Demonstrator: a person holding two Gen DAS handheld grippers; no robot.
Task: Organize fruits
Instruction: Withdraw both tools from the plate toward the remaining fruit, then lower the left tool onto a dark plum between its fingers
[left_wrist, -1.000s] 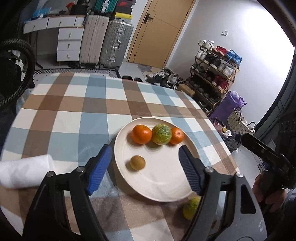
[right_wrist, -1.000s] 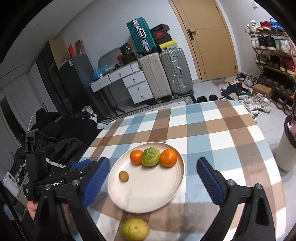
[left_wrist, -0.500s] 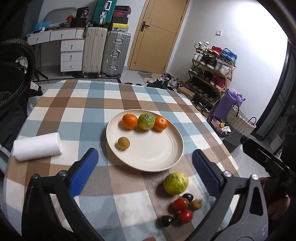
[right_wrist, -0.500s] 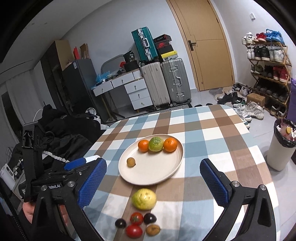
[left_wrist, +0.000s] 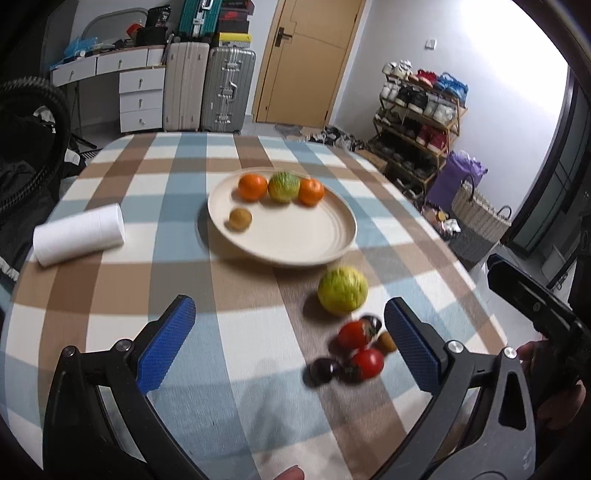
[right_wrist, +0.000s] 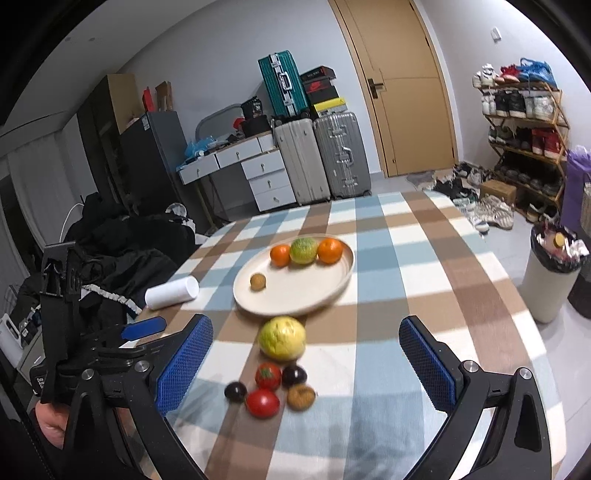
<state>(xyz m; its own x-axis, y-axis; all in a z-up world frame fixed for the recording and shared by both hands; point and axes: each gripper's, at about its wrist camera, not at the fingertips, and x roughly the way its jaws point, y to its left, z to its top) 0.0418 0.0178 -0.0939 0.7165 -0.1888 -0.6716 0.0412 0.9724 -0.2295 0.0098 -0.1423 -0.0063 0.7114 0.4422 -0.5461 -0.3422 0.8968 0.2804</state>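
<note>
On the cream plate (right_wrist: 334, 288) two oranges (right_wrist: 330, 250) are seen in a row with a green-yellow fruit (right_wrist: 303, 250) between them, and one small brown fruit (right_wrist: 258, 281) is placed apart, nearer the plate's left side. Just beside the near rim of the plate a large yellow-green fruit (right_wrist: 282, 338) is laid on the checked cloth of the bench (right_wrist: 424, 266). Close in front of it a small cluster is gathered: two tomatoes (right_wrist: 262, 403), two dark round fruits (right_wrist: 294, 375) and one brown fruit (right_wrist: 301, 397). A white roll (right_wrist: 172, 292) is laid to the left of the plate. The left gripper (left_wrist: 290, 343) and the right gripper (right_wrist: 306, 363) are both held released above the bench, nothing being grasped.
</note>
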